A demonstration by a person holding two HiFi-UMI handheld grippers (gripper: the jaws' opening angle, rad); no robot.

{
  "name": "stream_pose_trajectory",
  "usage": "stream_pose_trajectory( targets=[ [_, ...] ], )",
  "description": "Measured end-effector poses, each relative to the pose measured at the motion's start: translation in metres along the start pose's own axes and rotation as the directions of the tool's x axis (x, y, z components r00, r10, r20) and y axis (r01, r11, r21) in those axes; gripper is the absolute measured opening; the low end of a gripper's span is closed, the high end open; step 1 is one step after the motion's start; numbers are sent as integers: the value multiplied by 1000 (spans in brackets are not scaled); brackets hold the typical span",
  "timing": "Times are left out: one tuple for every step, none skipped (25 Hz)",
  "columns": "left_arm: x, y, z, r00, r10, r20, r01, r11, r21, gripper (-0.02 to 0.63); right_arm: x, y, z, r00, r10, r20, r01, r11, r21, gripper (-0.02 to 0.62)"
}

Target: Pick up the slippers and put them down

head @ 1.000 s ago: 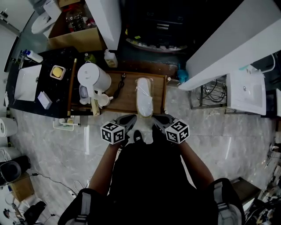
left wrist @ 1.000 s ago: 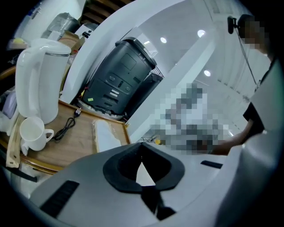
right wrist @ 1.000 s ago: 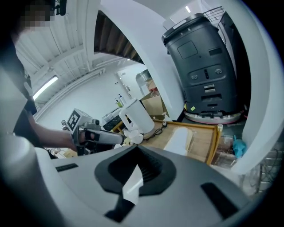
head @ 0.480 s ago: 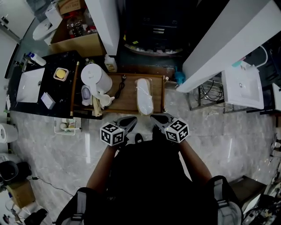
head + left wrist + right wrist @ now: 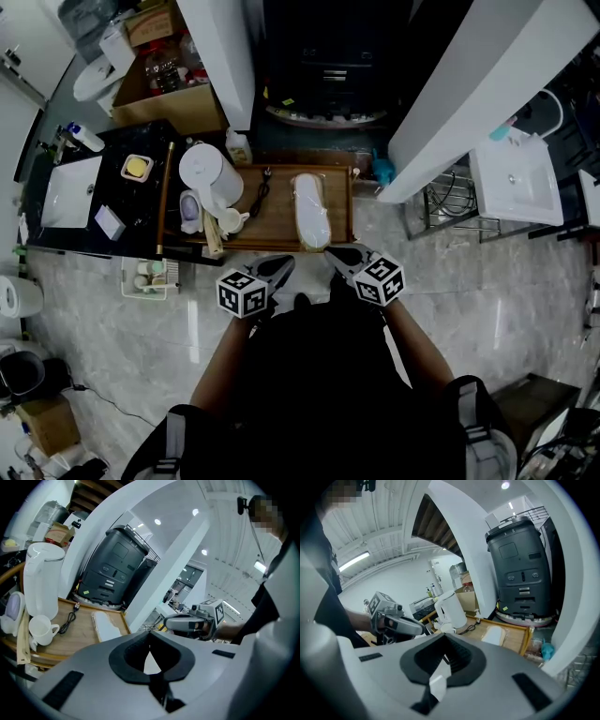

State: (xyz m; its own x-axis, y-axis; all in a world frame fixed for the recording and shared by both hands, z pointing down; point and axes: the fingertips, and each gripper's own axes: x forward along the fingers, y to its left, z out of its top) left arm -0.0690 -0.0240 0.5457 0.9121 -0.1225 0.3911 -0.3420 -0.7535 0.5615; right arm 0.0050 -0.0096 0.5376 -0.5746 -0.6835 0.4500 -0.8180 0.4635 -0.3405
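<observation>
A pair of white slippers point(image 5: 311, 208) in clear wrap lies flat on a low wooden tray table point(image 5: 277, 220), toward its right side. The left gripper view shows the slippers point(image 5: 105, 625) ahead and to the left; the right gripper view shows the slippers point(image 5: 493, 635) ahead and to the right. My left gripper point(image 5: 284, 265) and right gripper point(image 5: 335, 254) hover side by side just off the table's near edge. Both are shut with nothing in them, a little short of the slippers' near end. Each gripper view shows the other one: the right gripper point(image 5: 165, 620) and the left gripper point(image 5: 423, 631).
A white kettle point(image 5: 208, 169), a mug point(image 5: 230, 221) and a black cable point(image 5: 258, 187) share the table's left half. A black machine point(image 5: 328, 56) stands behind it between white slanted panels. A black counter point(image 5: 131, 211) lies left, a white basin point(image 5: 520, 183) right, marble floor all round.
Both shut grippers have drawn back and risen a little from the slippers' near end. The slippers stay flat on the table.
</observation>
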Motion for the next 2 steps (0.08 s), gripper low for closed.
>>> stream_pose_trajectory(
  targets=[
    [-1,-1,0,1000,-1,-1,1,1000,2,12,-1,1,0,1000,-2,-1,2,1000,-1,6],
    [-2,-2,0,1000,-2,-1,2,1000,4,12,-1,2,0,1000,-3,-2,3,1000,-3,6]
  ],
)
